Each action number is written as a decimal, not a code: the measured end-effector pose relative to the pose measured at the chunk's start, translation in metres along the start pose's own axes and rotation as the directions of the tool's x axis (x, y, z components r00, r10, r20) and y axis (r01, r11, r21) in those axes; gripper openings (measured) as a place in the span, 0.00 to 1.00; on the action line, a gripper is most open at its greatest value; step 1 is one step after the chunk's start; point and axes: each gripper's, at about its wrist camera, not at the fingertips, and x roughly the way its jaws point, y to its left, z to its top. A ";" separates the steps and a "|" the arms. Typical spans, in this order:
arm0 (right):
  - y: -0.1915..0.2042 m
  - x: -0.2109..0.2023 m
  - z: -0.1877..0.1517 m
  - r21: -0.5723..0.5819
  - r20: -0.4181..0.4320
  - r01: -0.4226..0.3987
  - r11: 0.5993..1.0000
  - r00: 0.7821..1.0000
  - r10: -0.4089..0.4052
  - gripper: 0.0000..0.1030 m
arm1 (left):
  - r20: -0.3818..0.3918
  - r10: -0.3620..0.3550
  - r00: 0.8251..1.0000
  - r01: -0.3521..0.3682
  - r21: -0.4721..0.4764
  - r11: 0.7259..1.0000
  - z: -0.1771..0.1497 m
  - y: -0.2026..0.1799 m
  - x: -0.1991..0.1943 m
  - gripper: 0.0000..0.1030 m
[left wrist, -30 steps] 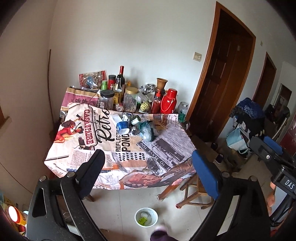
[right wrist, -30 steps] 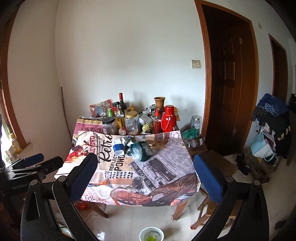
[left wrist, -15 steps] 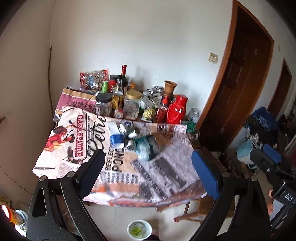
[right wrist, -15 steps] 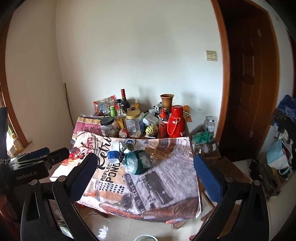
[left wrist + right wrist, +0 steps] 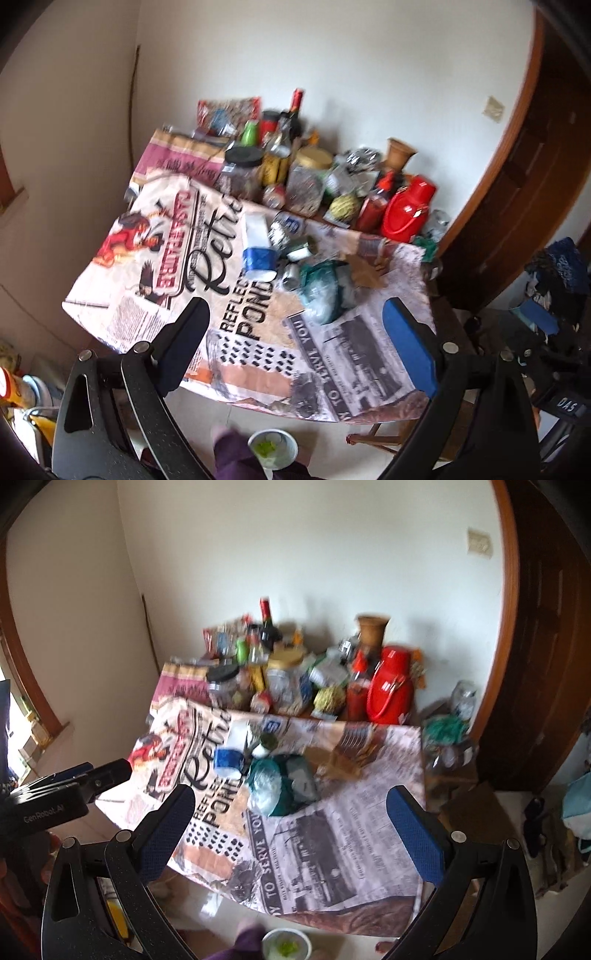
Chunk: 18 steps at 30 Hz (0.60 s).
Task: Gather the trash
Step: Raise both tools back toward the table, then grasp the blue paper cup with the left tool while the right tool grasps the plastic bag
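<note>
At far left of the right wrist view, the left gripper [image 5: 92, 775] shows as a black body with a blue-tipped finger, held off the table's near-left corner; from that side angle its gap cannot be judged. The left wrist view settles it: left gripper [image 5: 295, 332] is spread wide, both pads apart, nothing between them.

Table [image 5: 122, 288] carries a printed newspaper-style cloth [image 5: 332, 369]. Left half of the cloth is bare print.

Trash sits mid-table, in a loose cluster:
- white carton [image 5: 254, 229] lying flat, with a blue cup [image 5: 259, 260] tipped on its side just in front of it.
- crumpled silver-blue wrapper [image 5: 286, 229] and small cans [image 5: 304, 249], right of the carton. Blurred; count uncertain.
- green-and-clear plastic bag [image 5: 325, 291], bunched, largest piece; also at [image 5: 280, 786].
- brown paper scrap [image 5: 365, 273] touching the bag's right side.

Along the back edge by the wall: jars, bottles, a red thermos [image 5: 406, 214], a clay pot [image 5: 399, 151].

Right gripper [image 5: 295, 812] is also spread wide and empty, hovering short of the table's near edge, the bag roughly centred beyond its gap.

On the floor below the near edge: a white bowl [image 5: 286, 945] with green bits inside. Right of the table, a dark wooden door [image 5: 546, 664].
</note>
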 end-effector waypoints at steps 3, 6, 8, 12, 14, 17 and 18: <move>0.008 0.036 0.000 0.022 -0.073 -0.024 0.999 0.997 0.025 1.00 | -0.044 0.017 0.999 -0.018 -0.012 1.000 0.006 0.018 0.025 0.92; 0.014 0.068 0.000 0.053 -0.137 -0.024 0.998 0.990 0.031 1.00 | -0.078 0.021 0.997 -0.022 -0.014 1.000 0.017 0.037 0.050 0.92; 0.019 0.093 0.001 0.077 -0.180 -0.018 0.997 0.983 0.031 1.00 | -0.095 0.016 0.995 -0.018 -0.014 1.000 0.027 0.048 0.065 0.92; 0.022 0.141 0.002 0.154 -0.257 -0.014 0.988 0.965 0.053 1.00 | -0.137 0.029 0.990 -0.029 -0.001 1.000 0.048 0.072 0.108 0.92; 0.021 0.167 0.002 0.218 -0.285 -0.008 0.976 0.956 0.072 1.00 | -0.175 0.037 0.984 -0.038 0.000 0.999 0.056 0.083 0.131 0.92; 0.020 0.201 0.001 0.269 -0.321 0.034 0.962 0.945 0.057 1.00 | -0.240 0.010 0.971 -0.014 -0.017 1.000 0.065 0.100 0.169 0.92; 0.020 0.208 0.000 0.277 -0.328 0.044 0.960 0.943 0.051 1.00 | -0.258 -0.004 0.966 -0.001 -0.019 1.000 0.066 0.103 0.179 0.92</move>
